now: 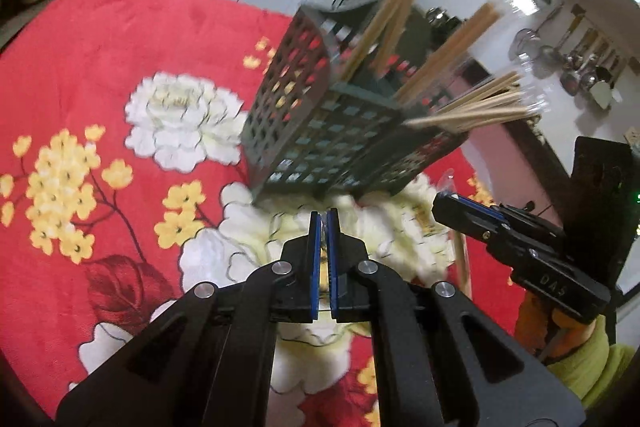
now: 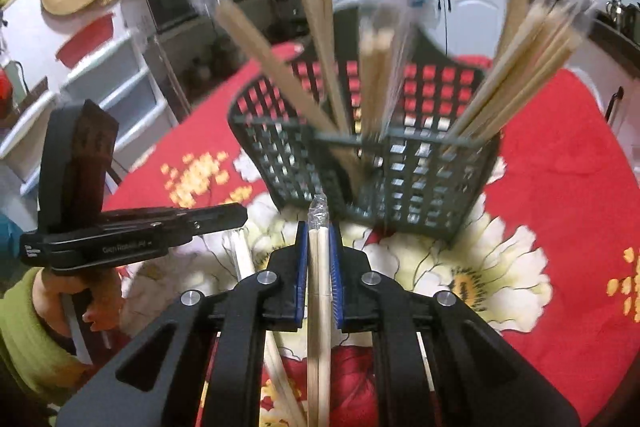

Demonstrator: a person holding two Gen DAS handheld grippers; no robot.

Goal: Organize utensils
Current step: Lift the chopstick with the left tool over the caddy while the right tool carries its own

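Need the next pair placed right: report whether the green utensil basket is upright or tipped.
Upright. The green basket stands on its base on the red floral cloth, rim up, wrapped chopsticks leaning out of its top.

Left gripper [image 1: 324, 223] jaws closed nearly flush, a thin clear sliver pinched between the blue pads. Green lattice caddy [image 1: 320, 115] stands just beyond its tips on the red floral cloth [image 1: 100, 67], tilted in the fisheye. Wrapped wooden chopsticks [image 1: 472, 111] fan out of the caddy's top. Right gripper [image 1: 466, 209] sits right of the caddy base.
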